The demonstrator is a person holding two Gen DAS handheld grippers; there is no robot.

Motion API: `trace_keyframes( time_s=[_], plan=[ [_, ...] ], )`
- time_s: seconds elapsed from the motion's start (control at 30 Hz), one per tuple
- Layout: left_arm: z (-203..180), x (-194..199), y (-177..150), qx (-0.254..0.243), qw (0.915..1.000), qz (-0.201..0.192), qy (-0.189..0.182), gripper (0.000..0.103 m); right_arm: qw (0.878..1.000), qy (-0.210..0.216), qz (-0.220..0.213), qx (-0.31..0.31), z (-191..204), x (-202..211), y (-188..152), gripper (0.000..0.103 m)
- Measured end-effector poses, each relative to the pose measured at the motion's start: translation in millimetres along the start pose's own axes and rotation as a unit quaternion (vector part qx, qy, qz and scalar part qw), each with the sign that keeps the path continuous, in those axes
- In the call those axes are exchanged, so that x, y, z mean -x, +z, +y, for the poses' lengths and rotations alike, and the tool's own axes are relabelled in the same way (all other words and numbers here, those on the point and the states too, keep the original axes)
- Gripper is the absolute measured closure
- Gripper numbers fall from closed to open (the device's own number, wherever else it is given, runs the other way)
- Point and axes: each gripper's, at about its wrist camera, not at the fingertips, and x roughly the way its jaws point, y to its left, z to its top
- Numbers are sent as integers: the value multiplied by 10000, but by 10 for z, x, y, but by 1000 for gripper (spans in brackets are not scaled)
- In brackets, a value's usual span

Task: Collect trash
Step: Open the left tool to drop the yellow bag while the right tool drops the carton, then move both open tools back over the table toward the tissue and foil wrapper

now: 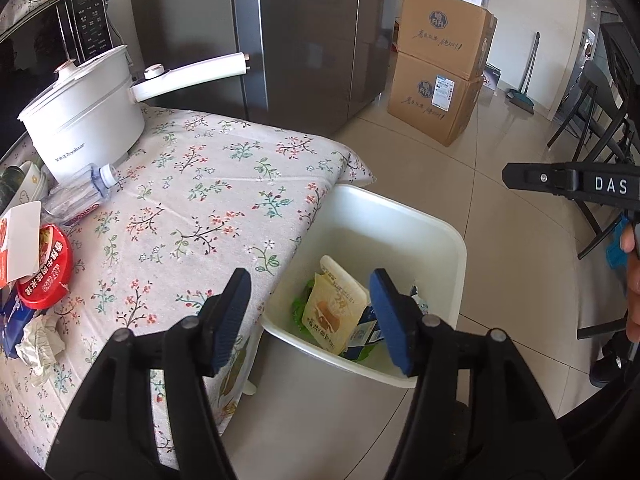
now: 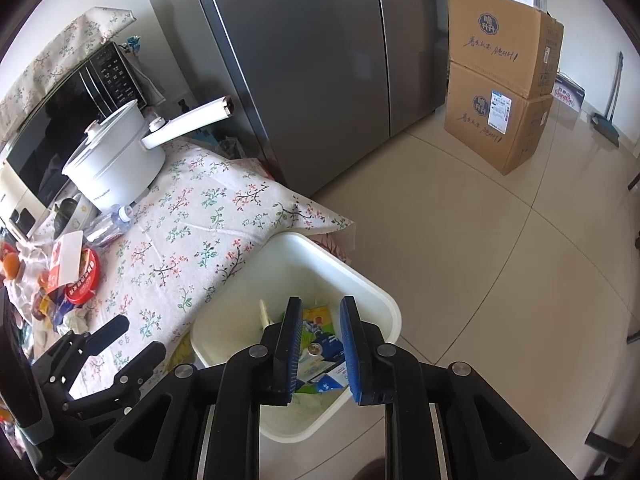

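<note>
My flowered surface (image 1: 208,200) fills the left wrist view; my left gripper (image 1: 308,320) hangs over the white bin (image 1: 440,240), jaws released, wrappers (image 1: 332,312) lying inside. In the right view, my right gripper (image 2: 320,348) hovers above the bin (image 2: 372,292), jaws parted, empty.

White pot (image 1: 86,114), fridge (image 1: 312,40), cardboard boxes (image 1: 440,72)

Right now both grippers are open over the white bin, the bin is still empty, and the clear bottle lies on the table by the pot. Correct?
Not quite: the white bin isn't empty. The left wrist view shows a yellow pouch and other wrappers inside. Rest holds: left gripper and right gripper open, clear bottle by the pot.
</note>
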Motion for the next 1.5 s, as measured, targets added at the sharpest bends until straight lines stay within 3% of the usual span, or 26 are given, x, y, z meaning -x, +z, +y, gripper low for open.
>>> trace_keyframes(
  time_s=[0.07,0.13,0.23,0.43,0.77,1.23,1.5],
  plan=[
    [35,0,3,40,10000,5,33,34,10000,6,-35,-5,7,13,3,69],
    [75,1,8,94,9999,7,72,30,10000,11,-90,-35,10,31,11,52],
    [133,15,17,169,9997,-11,157,22,9998,4,-180,-56,21,59,33,40],
    [277,64,36,345,9977,-110,572,5,9995,-61,-314,-66,59,87,68,25],
    [534,206,55,576,9921,-379,1051,1,9980,-329,-526,85,169,108,105,19],
    [1001,421,-2,999,9839,-582,1364,1,9963,-221,-830,97,330,83,208,17],
    [1355,542,-132,1253,9772,-604,1602,1,9963,-95,-825,222,616,-41,263,17]
  ],
)
